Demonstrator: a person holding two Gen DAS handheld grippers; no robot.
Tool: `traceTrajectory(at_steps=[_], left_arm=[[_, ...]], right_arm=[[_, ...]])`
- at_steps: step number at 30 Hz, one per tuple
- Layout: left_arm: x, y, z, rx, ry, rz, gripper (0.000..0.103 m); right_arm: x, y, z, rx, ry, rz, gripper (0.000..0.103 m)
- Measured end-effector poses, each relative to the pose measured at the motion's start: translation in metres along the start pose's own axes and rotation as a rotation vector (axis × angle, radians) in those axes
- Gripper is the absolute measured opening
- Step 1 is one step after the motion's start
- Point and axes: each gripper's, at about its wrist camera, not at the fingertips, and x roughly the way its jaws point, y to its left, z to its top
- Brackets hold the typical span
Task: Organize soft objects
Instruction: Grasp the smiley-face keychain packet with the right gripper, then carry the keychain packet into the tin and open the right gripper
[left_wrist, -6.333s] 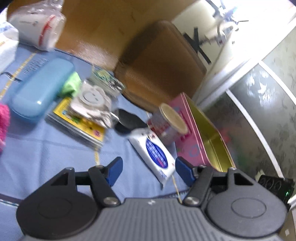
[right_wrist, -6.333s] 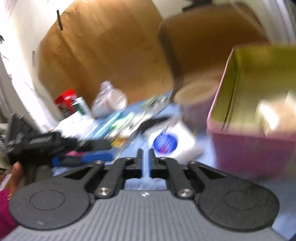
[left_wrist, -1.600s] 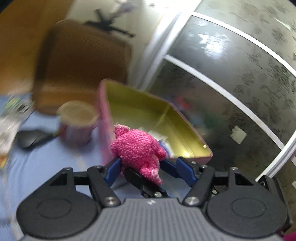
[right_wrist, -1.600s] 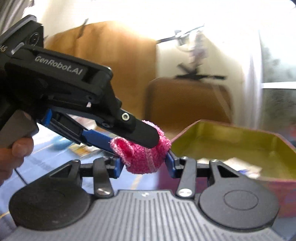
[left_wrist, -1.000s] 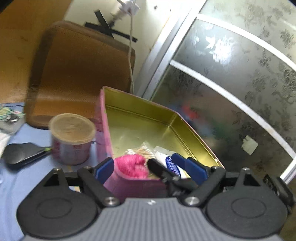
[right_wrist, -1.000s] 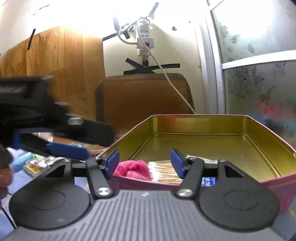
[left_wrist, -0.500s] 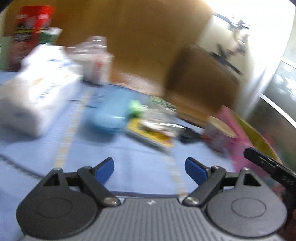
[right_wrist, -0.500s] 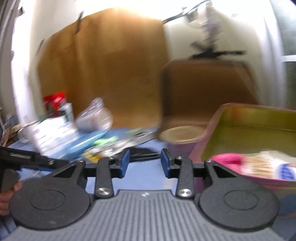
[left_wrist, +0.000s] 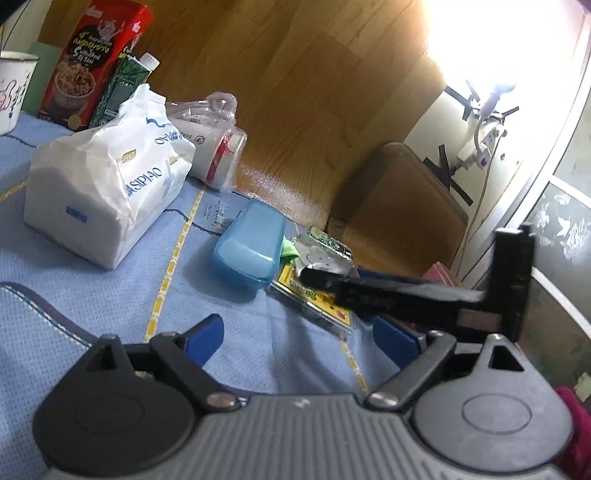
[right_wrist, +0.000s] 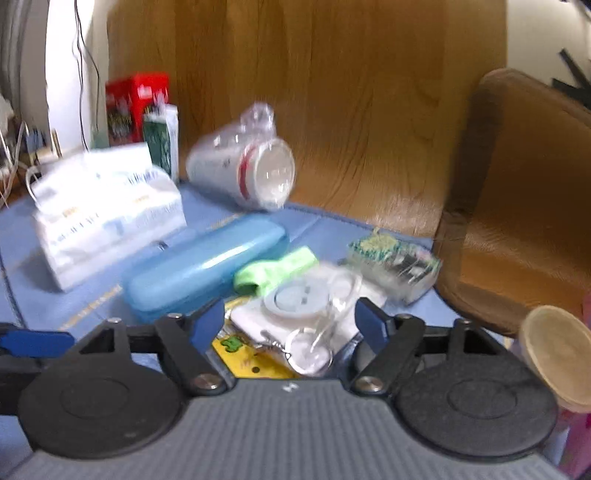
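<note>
A light green soft cloth lies crumpled against a long blue case on the blue table cloth; it also peeks out as the green cloth behind the blue case. My right gripper hovers just short of it, jaws opening, nothing pressed between the pads. A clear packet with a round white piece lies just beyond them. My left gripper is low over bare cloth, jaws opening and empty. The right gripper's black finger crosses in front of it.
A white tissue pack, bagged paper cups, a red box and a mug stand at the back left. A tan-lidded cup and brown cushion are right. A yellow card lies under the packets.
Both grippers have swung left, away from the pink tin where the pink knitted thing was left, to face the cluttered table. The right jaws narrowed, then widened again.
</note>
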Motion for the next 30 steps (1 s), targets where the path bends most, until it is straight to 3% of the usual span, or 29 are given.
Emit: traceTrajectory(at_steps=[1, 2, 4, 7, 13, 18, 20, 22, 26, 30], left_arm=[[0.0, 0.001, 0.0, -0.008, 0.001, -0.004, 0.092], [0.0, 0.002, 0.001, -0.016, 0.001, -0.008, 0.092], [0.001, 0.005, 0.001, -0.027, 0.004, -0.016, 0.092], [0.002, 0.006, 0.0, -0.044, 0.011, -0.026, 0.093], [0.001, 0.006, -0.001, -0.054, 0.021, -0.044, 0.094], [0.004, 0.002, -0.001, -0.042, 0.066, -0.08, 0.096], [0.004, 0.0, -0.002, -0.044, 0.086, -0.086, 0.096], [0.003, -0.003, -0.005, -0.06, 0.105, -0.107, 0.097], [0.001, -0.017, -0.013, -0.096, 0.173, -0.182, 0.098], [0.012, -0.041, -0.024, -0.048, 0.241, -0.185, 0.098]], right_arm=[[-0.001, -0.002, -0.003, 0.017, -0.003, 0.005, 0.063], [-0.004, -0.003, -0.005, 0.03, -0.008, 0.007, 0.048], [-0.018, -0.005, -0.009, 0.039, -0.036, -0.014, 0.033], [-0.04, -0.01, -0.022, 0.071, -0.032, 0.024, 0.029], [-0.102, -0.002, -0.065, -0.044, -0.046, 0.083, 0.028], [-0.149, -0.002, -0.1, -0.085, -0.063, 0.103, 0.032], [-0.159, -0.002, -0.11, -0.076, -0.063, 0.09, 0.051], [-0.165, -0.006, -0.115, -0.057, -0.067, 0.077, 0.061], [-0.163, -0.013, -0.12, -0.03, -0.059, 0.088, 0.066], [-0.152, -0.011, -0.116, -0.026, -0.047, 0.099, 0.075]])
